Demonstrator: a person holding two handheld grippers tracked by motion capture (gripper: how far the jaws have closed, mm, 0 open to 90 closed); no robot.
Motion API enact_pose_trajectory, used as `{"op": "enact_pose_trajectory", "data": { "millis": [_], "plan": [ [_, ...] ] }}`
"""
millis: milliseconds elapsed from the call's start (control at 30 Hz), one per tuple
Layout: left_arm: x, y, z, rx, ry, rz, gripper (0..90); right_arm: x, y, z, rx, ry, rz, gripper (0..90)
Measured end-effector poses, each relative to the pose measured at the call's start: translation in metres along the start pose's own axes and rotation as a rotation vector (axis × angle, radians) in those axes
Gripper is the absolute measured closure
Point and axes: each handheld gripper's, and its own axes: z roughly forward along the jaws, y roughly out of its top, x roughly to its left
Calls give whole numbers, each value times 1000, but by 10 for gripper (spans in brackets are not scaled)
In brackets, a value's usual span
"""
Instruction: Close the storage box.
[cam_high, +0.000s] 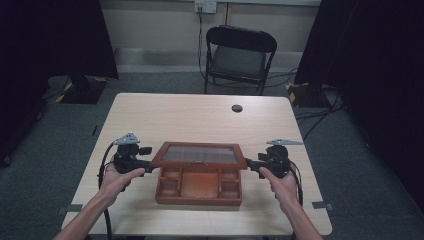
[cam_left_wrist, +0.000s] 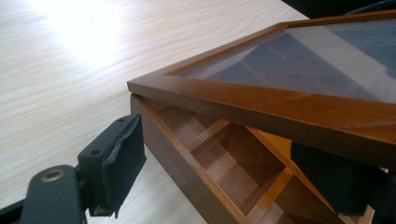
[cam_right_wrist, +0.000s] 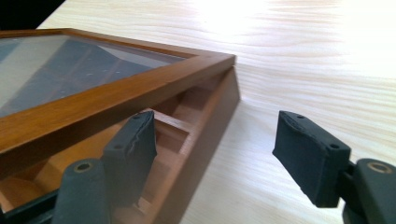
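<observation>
high view, box: wooden box (cam_high: 198, 186) sits near the front of the bench (cam_high: 200, 112), glass lid (cam_high: 199, 155) propped half open, hinged at the back, tilted toward the person.
high view, claws: left claw (cam_high: 148, 166) is at the lid's left edge, right claw (cam_high: 251, 165) at its right edge, a hand behind each. Can't tell from up here whether anything is actually pinched.
high view, other stuff: empty chair (cam_high: 239, 57) past the bench, small dark cap (cam_high: 237, 108) on the far side of the top.
left claw view, state: released, I'd say. One pad (cam_left_wrist: 116, 163) hangs outside the box wall with bench showing behind it; the other sits inside under the lid frame (cam_left_wrist: 261, 102), and I can't tell if it touches the underside. Box wall (cam_left_wrist: 187, 172) runs between the jaws, not squeezed.
right claw view, state: also released. One pad (cam_right_wrist: 133, 149) is inside the box, tucked under the lid frame (cam_right_wrist: 116, 98); the other (cam_right_wrist: 308, 154) is well out over bare bench. Nothing clamped.
risk, my guess: the lid looks like it's only resting on pads from below, if that. If one claw slides out sideways, the lid could drop crooked or slam, and that's glass.
risk, second: lifting unevenly could twist the lid on its hinges or drag the whole box across the bench.
</observation>
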Motion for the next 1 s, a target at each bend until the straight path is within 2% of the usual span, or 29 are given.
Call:
{"op": "enact_pose_trajectory", "data": {
  "millis": [67, 200, 300, 400, 467, 533, 567, 733, 800, 867, 1000],
  "plan": [
    [0, -1, 0, 5, 4, 2, 174, -3, 0, -5, -20, -5, 9, 302],
    [-3, -2, -1, -6, 20, 9, 193, -6, 4, -8, -33, 20, 16, 314],
    [-3, -2, -1, -5, 21, 8, 193, 1, 10, -10, -48, 24, -11, 312],
    [-3, -3, -1, 3, 24, 10, 189, 9, 21, -15, -86, 34, -39, 320],
    [-3, -5, 0, 4, 26, 11, 188, 12, 29, -18, -105, 61, -34, 329],
    [-2, -6, -1, 4, 31, 13, 188, 17, 36, -19, -113, 98, -45, 438],
    [-2, -6, -1, 5, 30, 14, 188, 22, 40, -18, -114, 138, -69, 440],
    [-2, -8, 0, 4, 25, 12, 188, 49, 54, -12, -105, 245, -127, 462],
    [-2, -9, 0, 7, 24, 12, 188, 62, 60, -9, -88, 307, -155, 475],
    [-3, -10, 0, 6, 25, 13, 188, 77, 64, -4, -44, 368, -186, 515],
    [-3, -10, 0, 4, 26, 12, 188, 98, 67, 3, -8, 436, -248, 621]
  ]
}}
